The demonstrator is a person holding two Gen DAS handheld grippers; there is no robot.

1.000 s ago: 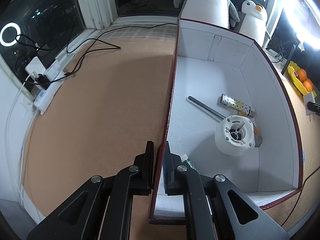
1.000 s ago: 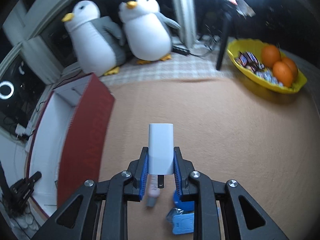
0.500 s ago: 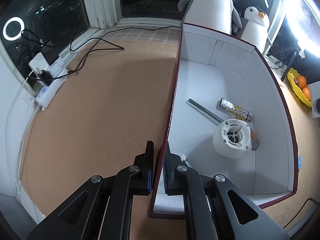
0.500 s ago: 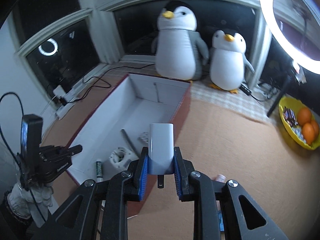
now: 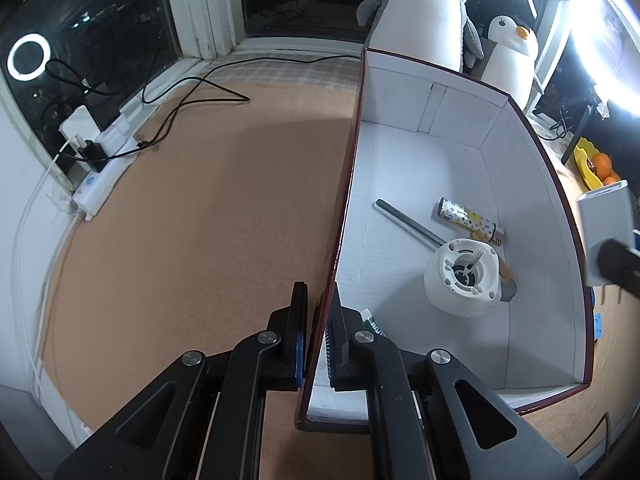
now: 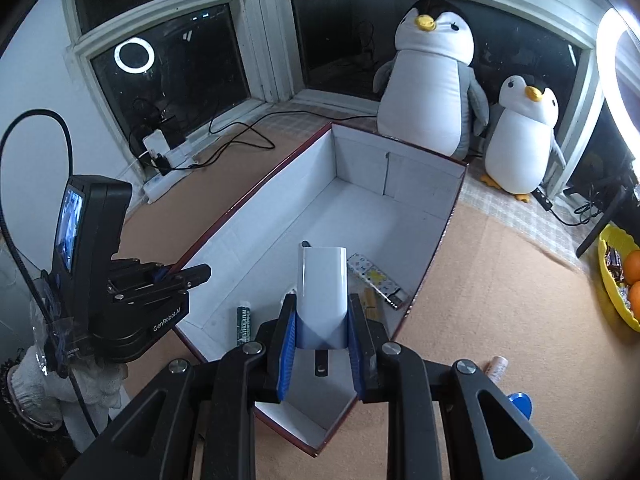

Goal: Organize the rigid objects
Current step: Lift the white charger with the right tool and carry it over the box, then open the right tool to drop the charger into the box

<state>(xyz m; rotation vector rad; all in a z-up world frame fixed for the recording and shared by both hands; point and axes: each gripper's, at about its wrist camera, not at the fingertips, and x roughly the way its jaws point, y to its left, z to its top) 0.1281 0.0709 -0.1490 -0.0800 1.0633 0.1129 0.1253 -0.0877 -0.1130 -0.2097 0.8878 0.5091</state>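
A dark-red box with a white inside [image 5: 460, 160] [image 6: 360, 208] lies on the brown table. My left gripper [image 5: 318, 340] [image 6: 188, 274] is shut on the box's left wall. My right gripper [image 6: 322, 340] is shut on a white charger block [image 6: 322, 292] and holds it above the box's near end; the block also shows in the left wrist view [image 5: 606, 236]. Inside the box lie a white round part [image 5: 464, 276], a patterned tube [image 5: 468, 218] [image 6: 376, 278], a grey rod [image 5: 408, 226] and a dark green tube [image 6: 244, 322].
Two plush penguins [image 6: 432, 80] [image 6: 520, 140] stand behind the box. A yellow bowl with oranges [image 6: 620, 284] is at the right. A power strip with cables [image 5: 100, 160] lies at the left by the window. A small pink tube [image 6: 496, 368] and a blue item [image 6: 520, 404] lie right of the box.
My right gripper has carried the white charger block leftwards from the open table to above the box's near end. My left gripper has stayed shut on the box wall.
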